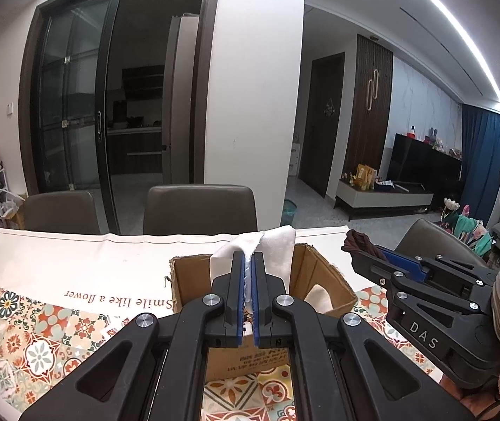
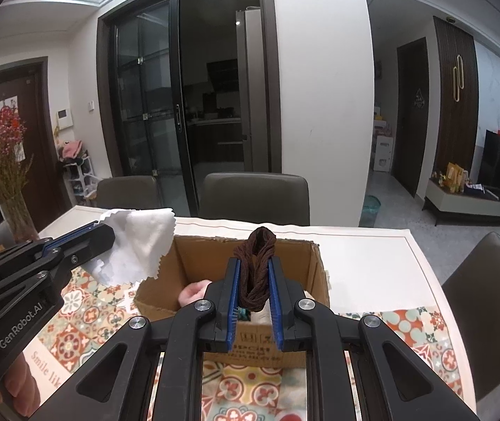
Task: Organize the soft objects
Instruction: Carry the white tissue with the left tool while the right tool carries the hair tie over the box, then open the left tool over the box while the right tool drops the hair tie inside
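My left gripper is shut on a white cloth with pinked edges, held up over the near left side of an open cardboard box. From the right wrist view the same cloth hangs off the left gripper at the box's left corner. My right gripper is shut on a brown bundle of cord or fabric, above the box. That bundle pokes out of the right gripper in the left wrist view. Pale soft items lie inside the box.
The box stands on a table with a patterned tile cloth and a white runner. A vase of dried flowers stands at the table's left. Grey chairs line the far side and another is at the right.
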A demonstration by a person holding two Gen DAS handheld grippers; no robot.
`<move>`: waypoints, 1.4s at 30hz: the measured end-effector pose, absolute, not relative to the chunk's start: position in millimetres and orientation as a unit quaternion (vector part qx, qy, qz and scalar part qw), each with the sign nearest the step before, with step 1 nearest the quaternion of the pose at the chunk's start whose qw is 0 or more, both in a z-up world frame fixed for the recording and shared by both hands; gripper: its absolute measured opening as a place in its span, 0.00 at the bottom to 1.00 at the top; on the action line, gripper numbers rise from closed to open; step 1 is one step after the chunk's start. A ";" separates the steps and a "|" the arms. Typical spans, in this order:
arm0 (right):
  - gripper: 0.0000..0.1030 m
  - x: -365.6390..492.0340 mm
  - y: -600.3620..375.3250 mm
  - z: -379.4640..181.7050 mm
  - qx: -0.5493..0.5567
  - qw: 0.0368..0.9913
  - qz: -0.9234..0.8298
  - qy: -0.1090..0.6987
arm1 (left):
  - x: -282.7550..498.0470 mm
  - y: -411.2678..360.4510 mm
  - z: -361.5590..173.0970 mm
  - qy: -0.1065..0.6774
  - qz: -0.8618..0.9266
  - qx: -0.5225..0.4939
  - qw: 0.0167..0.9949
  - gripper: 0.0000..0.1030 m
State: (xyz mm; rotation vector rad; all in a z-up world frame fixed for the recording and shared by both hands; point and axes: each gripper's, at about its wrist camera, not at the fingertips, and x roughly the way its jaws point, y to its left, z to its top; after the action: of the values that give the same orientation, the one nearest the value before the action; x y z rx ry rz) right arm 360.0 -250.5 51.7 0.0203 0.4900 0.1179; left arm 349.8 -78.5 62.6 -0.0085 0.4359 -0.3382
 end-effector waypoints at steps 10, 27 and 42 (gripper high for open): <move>0.17 401.8 -251.7 36.9 0.008 0.960 0.063 0.271 | 393.5 -89.3 50.5 0.244 -0.162 0.009 0.956 0.05; 0.17 443.5 -247.8 6.2 -0.010 0.943 0.063 0.326 | 440.2 -102.8 23.7 0.303 -0.168 0.025 0.938 0.06; 0.51 448.6 -251.3 -1.7 -0.004 0.934 0.077 0.349 | 437.7 -99.3 11.5 0.320 -0.145 0.029 0.936 0.35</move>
State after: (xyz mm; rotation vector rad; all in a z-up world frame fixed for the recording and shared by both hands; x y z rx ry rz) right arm 448.6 -251.3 -1.7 -0.0086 0.7142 0.1580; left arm 437.7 -99.3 11.5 0.0589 0.6535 -0.2959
